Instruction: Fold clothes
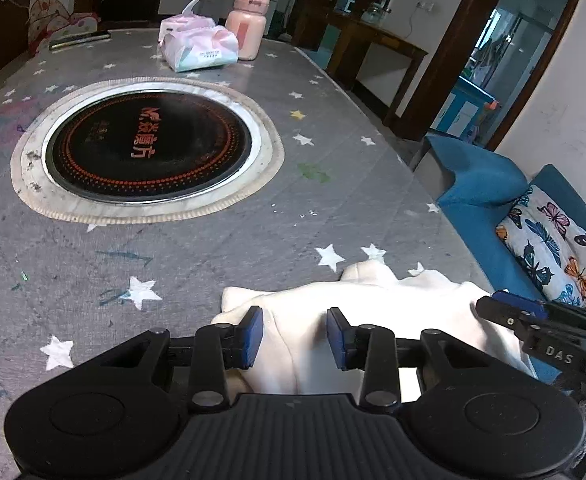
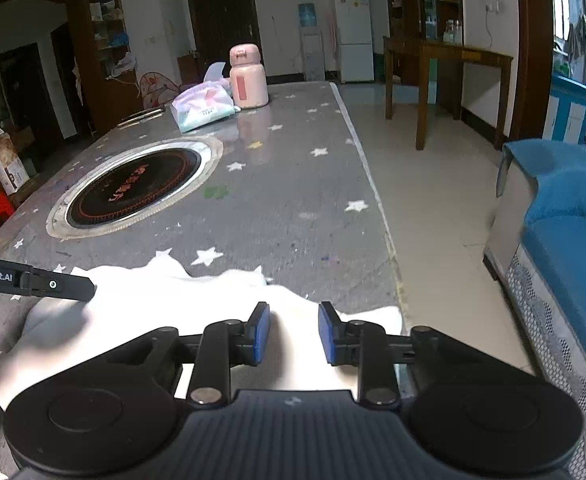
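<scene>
Left wrist: cooktop (image 1: 149, 148), tissue pack (image 1: 199, 49), bottle (image 1: 248, 24) — beyond garment (image 1: 373, 320).

Soft matt cream cloth garment (image 1: 373, 312), glossy star-printed table cover (image 1: 213, 248), shiny metal-rimmed glass hob (image 1: 149, 146)

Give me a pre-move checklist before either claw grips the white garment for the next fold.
1. Left claw open over the cloth: ok.
2. Right claw open over the cloth: ok.
3. White garment lying flat: not ok, it is rumpled.
4. Garment fully on the table: cannot tell, it reaches the right edge.
5. Tissue pack and pink bottle apart from the garment: ok, at the far end.
6. Cooktop uncovered by cloth: ok.
</scene>
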Motion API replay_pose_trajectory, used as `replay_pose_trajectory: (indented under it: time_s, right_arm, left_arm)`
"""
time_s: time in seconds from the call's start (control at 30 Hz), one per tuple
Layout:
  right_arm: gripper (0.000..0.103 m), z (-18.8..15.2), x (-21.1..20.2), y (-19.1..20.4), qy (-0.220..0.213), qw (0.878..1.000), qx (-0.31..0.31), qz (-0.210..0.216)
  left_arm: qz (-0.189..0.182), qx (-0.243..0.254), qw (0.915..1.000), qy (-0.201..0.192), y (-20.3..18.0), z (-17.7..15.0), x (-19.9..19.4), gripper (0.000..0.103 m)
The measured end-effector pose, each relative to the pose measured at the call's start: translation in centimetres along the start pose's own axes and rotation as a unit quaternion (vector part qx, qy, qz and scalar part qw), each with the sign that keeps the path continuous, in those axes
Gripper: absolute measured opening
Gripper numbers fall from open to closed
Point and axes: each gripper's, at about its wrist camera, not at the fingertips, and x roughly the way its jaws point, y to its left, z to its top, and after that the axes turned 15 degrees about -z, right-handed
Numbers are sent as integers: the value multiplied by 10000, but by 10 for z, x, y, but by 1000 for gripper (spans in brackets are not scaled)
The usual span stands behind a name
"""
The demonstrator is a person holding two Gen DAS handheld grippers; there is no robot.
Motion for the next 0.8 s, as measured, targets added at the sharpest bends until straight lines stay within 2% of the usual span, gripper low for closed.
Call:
replay_pose_trajectory:
  time_s: [0.07,0.23,0.3,0.33,0.5,0.57,0.73,0.8]
  right_arm:
    - [39,-1,-10,-1,-48,10000,-44,22]
    - [40,-15,-36,1,-85,9996,-240,90]
    - [57,-23,-46,3,-95,9994,-330,104]
    - [58,-28,-50,4,-115,9992,-385,79]
    - [58,-51,-60,3,-82,9990,-428,-106]
    - [59,-54,-66,2,-140,9990,-383,-158]
    - [60,-52,-80,10,-386,9985,-328,193]
    - [66,-52,-76,16,-342,9983,-406,236]
  left_arm:
    - [18,108,9999,-35,-3,-3,-5,40]
    - [149,479,9987,-54,-13,-20,-14,43]
    - [201,628,9978,-62,-17,-27,-18,46]
    - [227,702,9973,-65,-19,-31,-20,48]
    - [348,1044,9939,-81,-28,-48,-30,51]
    - [341,1014,9942,-72,-27,-53,-36,52]
    - [242,997,9947,-84,-31,-65,-45,53]
    - [268,1008,9945,-24,-31,-69,-44,53]
